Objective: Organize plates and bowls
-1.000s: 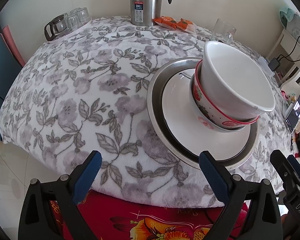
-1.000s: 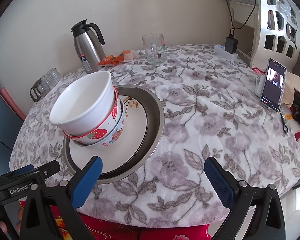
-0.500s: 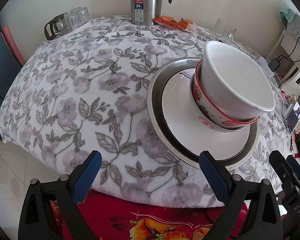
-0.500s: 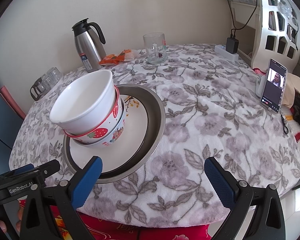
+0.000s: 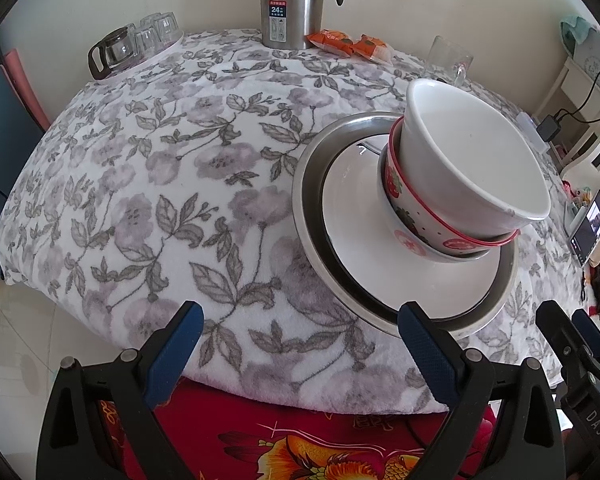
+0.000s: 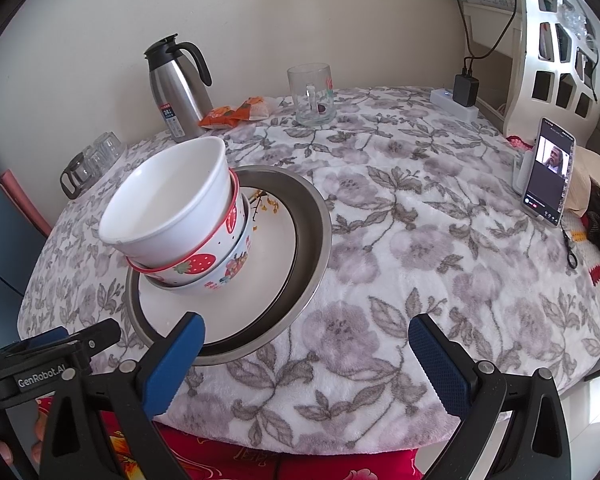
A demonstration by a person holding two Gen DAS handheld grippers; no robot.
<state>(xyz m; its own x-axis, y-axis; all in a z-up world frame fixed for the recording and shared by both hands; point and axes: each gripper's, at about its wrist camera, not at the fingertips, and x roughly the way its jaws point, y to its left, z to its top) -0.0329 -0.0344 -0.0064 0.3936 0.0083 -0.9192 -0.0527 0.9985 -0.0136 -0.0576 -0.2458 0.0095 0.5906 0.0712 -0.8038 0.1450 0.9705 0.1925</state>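
A steel plate (image 5: pixel 308 208) (image 6: pixel 316 240) lies on the flowered table with a white plate (image 5: pixel 352 216) (image 6: pixel 268 264) inside it. Nested bowls stand on the white plate: a plain white bowl (image 5: pixel 472 160) (image 6: pixel 168 200) tilts in a strawberry-patterned bowl (image 5: pixel 404 200) (image 6: pixel 196 262), which rests in a flowered bowl (image 6: pixel 236 264). My left gripper (image 5: pixel 300 336) hangs open at the near table edge, left of the stack, holding nothing. The right gripper (image 6: pixel 306 340) is also open and empty, just right of the steel plate's front rim.
At the back stand a steel thermos (image 5: pixel 290 4) (image 6: pixel 176 88), orange snack packets (image 5: pixel 348 42) (image 6: pixel 236 112), a glass mug (image 6: pixel 312 94) and a glass pot with small glasses (image 5: pixel 132 44). A phone (image 6: pixel 548 172) leans at the table's right side near a power strip (image 6: pixel 456 104).
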